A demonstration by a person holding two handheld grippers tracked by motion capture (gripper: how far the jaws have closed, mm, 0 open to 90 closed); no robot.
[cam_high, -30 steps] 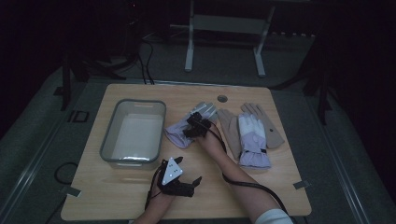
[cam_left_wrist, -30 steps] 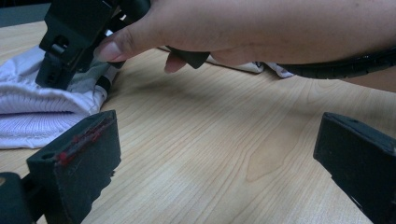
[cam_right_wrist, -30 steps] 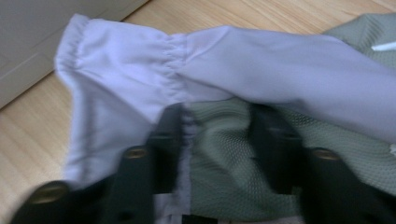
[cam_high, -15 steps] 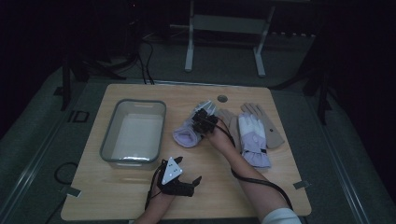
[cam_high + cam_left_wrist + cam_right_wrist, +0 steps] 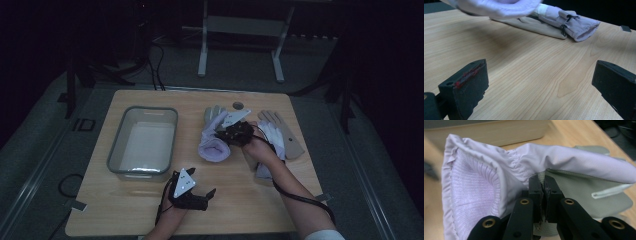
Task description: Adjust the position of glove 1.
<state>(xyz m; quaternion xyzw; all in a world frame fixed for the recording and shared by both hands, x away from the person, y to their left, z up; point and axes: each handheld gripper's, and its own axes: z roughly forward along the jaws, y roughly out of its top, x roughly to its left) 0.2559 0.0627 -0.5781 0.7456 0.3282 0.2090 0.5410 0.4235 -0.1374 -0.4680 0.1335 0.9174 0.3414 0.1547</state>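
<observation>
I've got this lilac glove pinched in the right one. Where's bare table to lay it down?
Free: the near strip of table between the left hand-held gripper and the right forearm, and the inside of the grey bin. Crowded: the right side, where the other gloves lie beside the right hand-held gripper and its lilac glove.

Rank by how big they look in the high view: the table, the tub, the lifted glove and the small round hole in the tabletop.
1. Table
2. Tub
3. Lifted glove, clamped in the right gripper; being raised toward the camera may enlarge it a little, but it remains smaller than the tub
4. Round hole
</observation>
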